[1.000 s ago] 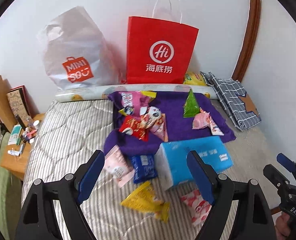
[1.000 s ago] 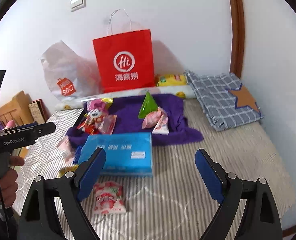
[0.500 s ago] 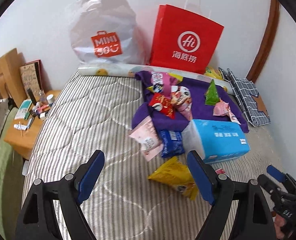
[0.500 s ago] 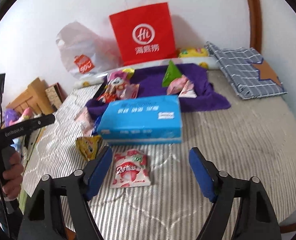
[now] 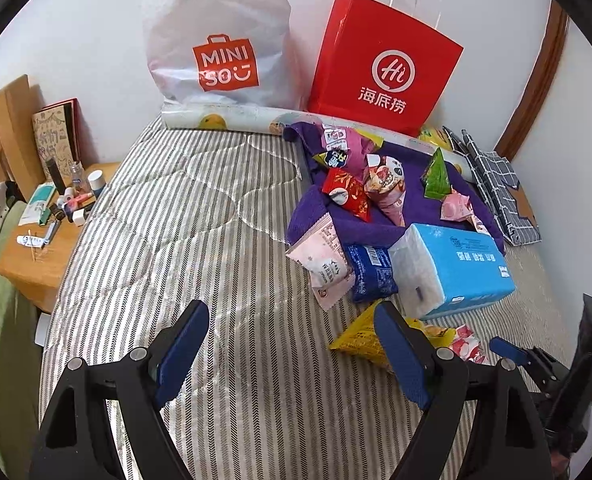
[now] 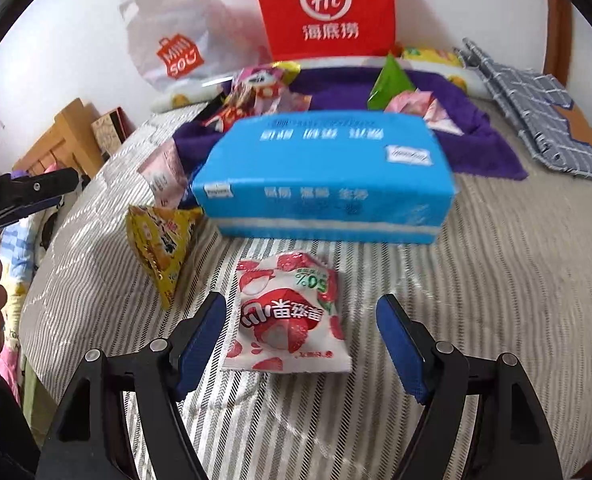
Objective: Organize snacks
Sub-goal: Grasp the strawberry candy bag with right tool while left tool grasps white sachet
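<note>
The bed (image 5: 167, 240) carries everything, its striped cover bare on the left and littered on the right. Against the wall stand a red bag (image 5: 384, 76) and a white bag (image 5: 219, 40); what is in either cannot be seen from here. In front of them a purple cloth (image 5: 356, 228) holds a heap of snacks (image 5: 360, 176), and a blue tissue pack (image 6: 324, 176) lies at its near edge.

The strawberry packet (image 6: 289, 316) lies flat on the bed just before the tissue pack, directly ahead of the right gripper (image 6: 302, 332) and between its fingers, its long axis running away from the camera. The jaws stand wide, pads clear of the packet on both sides; they have just been narrowing. The frame is blurred, so whether the tips touch the cover is hard to say.

The left gripper (image 5: 291, 344) hovers wide and empty over bare cover, the yellow packet (image 5: 360, 340) by its right finger. The right hand is plainly nearer the strawberry packet.
</note>
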The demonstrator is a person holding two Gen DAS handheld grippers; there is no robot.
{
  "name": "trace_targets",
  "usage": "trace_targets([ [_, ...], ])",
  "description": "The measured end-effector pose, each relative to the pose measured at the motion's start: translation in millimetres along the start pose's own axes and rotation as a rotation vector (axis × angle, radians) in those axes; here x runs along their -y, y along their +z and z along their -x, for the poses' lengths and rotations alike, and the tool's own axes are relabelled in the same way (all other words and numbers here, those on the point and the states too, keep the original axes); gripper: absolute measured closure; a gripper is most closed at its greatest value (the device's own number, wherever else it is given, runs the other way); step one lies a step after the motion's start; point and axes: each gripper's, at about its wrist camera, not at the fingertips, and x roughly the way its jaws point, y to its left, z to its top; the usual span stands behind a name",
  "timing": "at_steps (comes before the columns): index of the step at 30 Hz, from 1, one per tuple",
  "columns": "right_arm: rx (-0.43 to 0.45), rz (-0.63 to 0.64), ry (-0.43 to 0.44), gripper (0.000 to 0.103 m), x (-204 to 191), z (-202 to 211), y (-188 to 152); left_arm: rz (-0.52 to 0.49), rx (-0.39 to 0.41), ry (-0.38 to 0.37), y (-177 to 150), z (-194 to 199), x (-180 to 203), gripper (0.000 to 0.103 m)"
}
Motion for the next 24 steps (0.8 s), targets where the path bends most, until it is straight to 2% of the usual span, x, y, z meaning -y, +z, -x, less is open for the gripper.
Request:
trace_targets([
  [4, -0.007, 0.044, -0.053, 0.025, -10, -14, -2, -0.001, -0.003, -0.005, 1, -6, -2, 0.02],
  [6, 0.013, 0.098, -0.114, 0.035, -16, -15, -5, -0.004, -0.008, -0.008, 2, -11, -2, 0.02],
  [8, 0.028, 0.115, -0.095, 0.049, -17, -12, -7, -0.009, -0.012, -0.014, 4, -15, 0, 0.02],
  [12, 0.024, 0.097, -0.073, 0.05, -9, -8, -4, -0.017, -0.036, -0.012, 9, -30, 6, 0.02],
  [18, 0.041, 0.047, -0.063, 0.05, 10, 4, -2, 0.032, -0.073, -0.037, 15, -53, 10, 0.021],
  [24, 0.066, 0.014, -0.114, 0.05, 34, 11, 1, 0.091, -0.107, -0.054, 22, -77, 11, 0.024],
])
